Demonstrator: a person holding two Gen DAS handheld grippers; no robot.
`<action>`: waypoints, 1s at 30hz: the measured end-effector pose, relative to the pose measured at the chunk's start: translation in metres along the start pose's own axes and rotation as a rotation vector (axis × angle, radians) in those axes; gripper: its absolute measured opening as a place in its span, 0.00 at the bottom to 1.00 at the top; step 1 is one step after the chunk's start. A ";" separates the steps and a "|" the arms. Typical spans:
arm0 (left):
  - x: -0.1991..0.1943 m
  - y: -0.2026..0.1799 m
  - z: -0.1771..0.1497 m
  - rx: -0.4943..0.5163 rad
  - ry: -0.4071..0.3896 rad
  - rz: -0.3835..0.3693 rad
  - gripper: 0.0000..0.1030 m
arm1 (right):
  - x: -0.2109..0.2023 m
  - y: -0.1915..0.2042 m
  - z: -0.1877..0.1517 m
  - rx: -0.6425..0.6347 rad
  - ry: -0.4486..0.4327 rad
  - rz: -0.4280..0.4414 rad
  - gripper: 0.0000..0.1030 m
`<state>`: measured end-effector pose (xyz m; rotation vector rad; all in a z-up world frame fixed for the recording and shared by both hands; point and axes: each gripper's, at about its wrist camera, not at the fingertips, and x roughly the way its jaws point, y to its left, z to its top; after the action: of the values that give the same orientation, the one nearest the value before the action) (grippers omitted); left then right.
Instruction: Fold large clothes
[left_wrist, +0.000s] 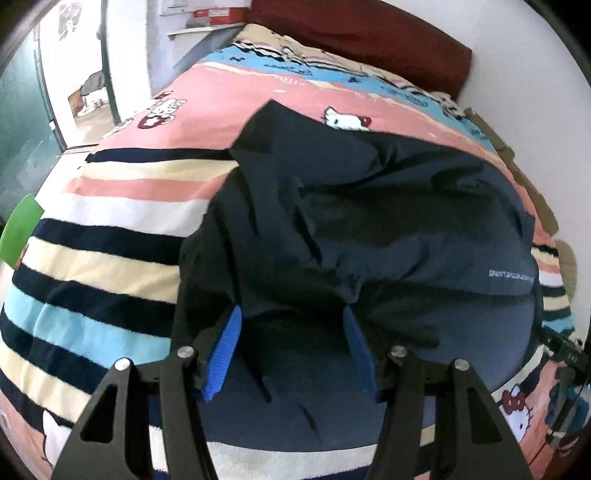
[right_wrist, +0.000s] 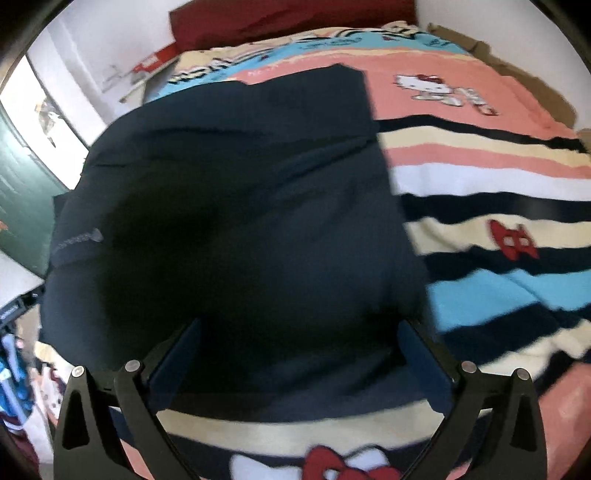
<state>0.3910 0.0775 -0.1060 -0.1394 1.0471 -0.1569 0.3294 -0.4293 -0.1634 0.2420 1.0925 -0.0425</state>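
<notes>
On the striped blanket (left_wrist: 103, 258) you hold both tongs, left (left_wrist: 291, 343) and right (right_wrist: 299, 354), wide apart over the navy garment's (left_wrist: 388, 221) near edge, probably ready to pinch it for folding.

Left tool (left_wrist: 291, 317) fingers spread apart; right tool (right_wrist: 301, 332) fingers spread wider.

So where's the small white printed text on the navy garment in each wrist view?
Left wrist: the white printed text sits at the right edge of the navy garment.
Right wrist: it sits at the garment's left edge.
Shared landmark: the dark red headboard at the far end of the bed.
</notes>
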 end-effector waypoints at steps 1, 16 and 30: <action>-0.003 0.002 -0.001 -0.021 -0.008 -0.005 0.54 | -0.004 -0.002 -0.001 0.005 -0.008 -0.027 0.99; -0.037 0.023 -0.007 -0.086 -0.007 0.040 0.54 | -0.008 -0.007 -0.034 0.084 0.035 -0.023 0.99; -0.058 0.054 0.010 -0.131 -0.015 -0.023 0.54 | -0.048 -0.054 -0.012 0.095 -0.042 0.058 1.00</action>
<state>0.3744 0.1422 -0.0624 -0.2711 1.0412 -0.1072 0.2890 -0.4828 -0.1359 0.3567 1.0424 -0.0478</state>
